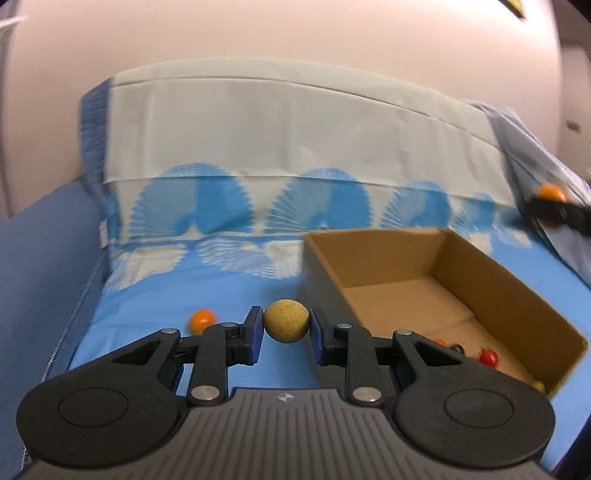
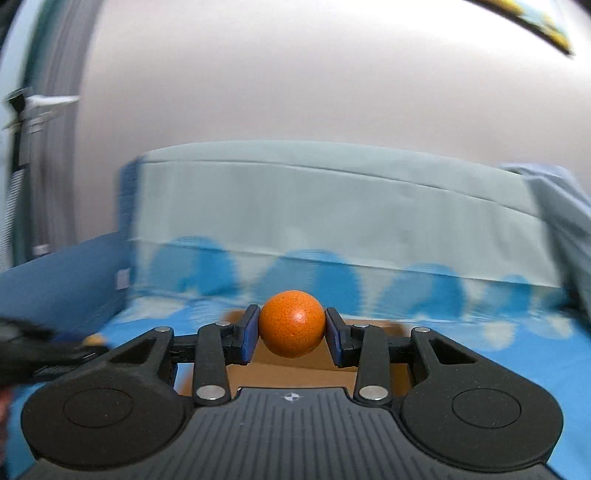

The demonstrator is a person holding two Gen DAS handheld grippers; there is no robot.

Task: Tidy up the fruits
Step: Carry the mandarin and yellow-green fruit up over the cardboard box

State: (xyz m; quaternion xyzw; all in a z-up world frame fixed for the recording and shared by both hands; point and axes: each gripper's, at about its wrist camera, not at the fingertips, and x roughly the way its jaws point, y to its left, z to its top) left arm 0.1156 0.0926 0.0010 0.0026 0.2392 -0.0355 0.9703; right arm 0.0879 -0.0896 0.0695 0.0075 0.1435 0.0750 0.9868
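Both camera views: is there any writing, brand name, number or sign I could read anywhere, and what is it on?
No readable words or numbers in either view.
Small round crosshair emblem, on the left gripper's grey body: a symbol, no letters.
Same emblem on the right gripper's body.
Yellow and black picture edge on the wall: too blurred to read.
White fabric tag on the bedding: too small.

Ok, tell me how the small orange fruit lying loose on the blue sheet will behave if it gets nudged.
The small orange fruit looks round and smooth, so it would probably roll off at a light nudge. The blue sheet it lies on looks soft, which may slow it. It seems small and probably light, so gentle tongs pressure should be enough.
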